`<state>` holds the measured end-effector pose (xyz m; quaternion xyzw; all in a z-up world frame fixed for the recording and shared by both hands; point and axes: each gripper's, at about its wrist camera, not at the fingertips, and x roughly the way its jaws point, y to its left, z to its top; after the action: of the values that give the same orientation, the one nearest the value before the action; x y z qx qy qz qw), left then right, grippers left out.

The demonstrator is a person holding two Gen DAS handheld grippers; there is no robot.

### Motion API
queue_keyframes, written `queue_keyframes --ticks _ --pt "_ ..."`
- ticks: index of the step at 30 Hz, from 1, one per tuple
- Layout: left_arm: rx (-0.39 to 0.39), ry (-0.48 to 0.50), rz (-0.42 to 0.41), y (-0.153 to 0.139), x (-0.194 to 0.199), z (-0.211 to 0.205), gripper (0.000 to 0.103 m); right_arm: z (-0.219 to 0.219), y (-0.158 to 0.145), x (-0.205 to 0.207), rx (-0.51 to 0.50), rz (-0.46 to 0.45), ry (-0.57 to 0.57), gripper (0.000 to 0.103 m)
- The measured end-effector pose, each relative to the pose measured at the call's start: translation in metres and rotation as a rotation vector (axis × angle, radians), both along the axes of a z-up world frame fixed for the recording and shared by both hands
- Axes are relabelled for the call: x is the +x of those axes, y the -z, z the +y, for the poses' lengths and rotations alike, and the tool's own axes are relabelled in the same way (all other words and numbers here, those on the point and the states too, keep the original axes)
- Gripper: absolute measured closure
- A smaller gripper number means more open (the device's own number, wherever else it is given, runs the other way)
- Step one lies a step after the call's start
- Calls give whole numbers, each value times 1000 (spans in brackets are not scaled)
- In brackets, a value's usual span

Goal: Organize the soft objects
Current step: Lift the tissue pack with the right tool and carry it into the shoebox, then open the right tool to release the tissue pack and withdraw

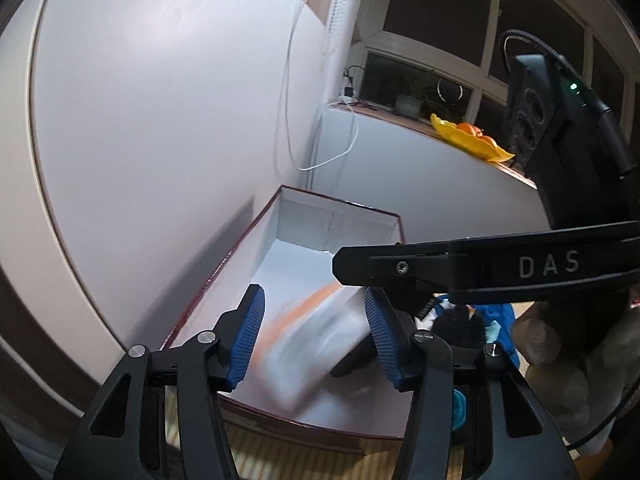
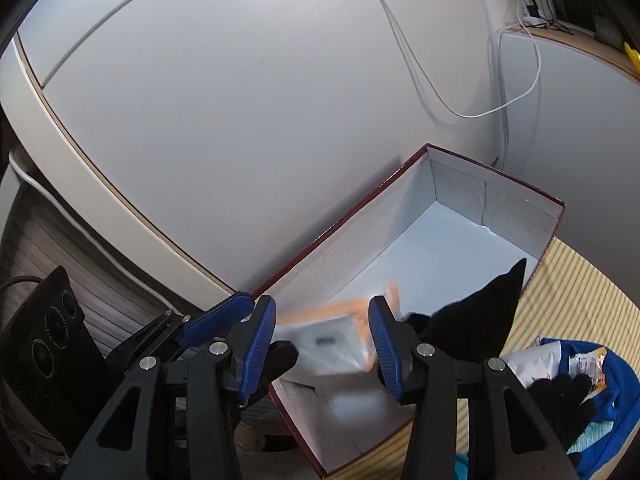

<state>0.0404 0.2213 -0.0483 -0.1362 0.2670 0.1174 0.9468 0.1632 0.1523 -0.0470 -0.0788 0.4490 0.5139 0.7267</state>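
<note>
While the white and orange pack blurs over the near end of the open box, you are in the middle of the dropping-in step: one soft thing is going into the box, and the rest wait outside it. The pack sits in the gap of both tools, but the fingers of your left gripper stand apart with no pad pressing on it, so it looks let go. On your right gripper the fingers also stand apart, and I cannot tell whether a pad touches the pack, as it is too smeared. A black cloth hangs over the box's right wall. Next, I judge, you need to clear both tools from the box, then turn to the heap of blue cloth and black glove on the mat just beside it, and pinch one piece alone.
</note>
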Motion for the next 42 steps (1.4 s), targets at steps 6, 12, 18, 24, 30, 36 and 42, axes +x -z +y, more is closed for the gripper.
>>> queue_keyframes --ticks 6,12,18,24,30,36,42 --pt "2 -26 12 7 -4 7 52 0 -2 0 -15 -32 33 58" --pt "3 -30 10 6 -7 7 52 -9 -1 6 -21 -33 52 58" --pt "15 -25 8 3 -5 2 52 -16 -3 6 -26 -49 67 58" --pt "19 -22 7 2 -7 -3 52 -26 -11 1 -21 -67 72 58" --pt "17 -21 8 0 -12 -6 51 -41 -20 -6 -27 -98 84 57" --pt "2 -8 5 -1 -16 -13 50 -70 -26 -8 -35 -144 109 49" --pt "-11 26 -1 -2 -21 -26 50 -124 -34 -10 -45 -200 157 46"
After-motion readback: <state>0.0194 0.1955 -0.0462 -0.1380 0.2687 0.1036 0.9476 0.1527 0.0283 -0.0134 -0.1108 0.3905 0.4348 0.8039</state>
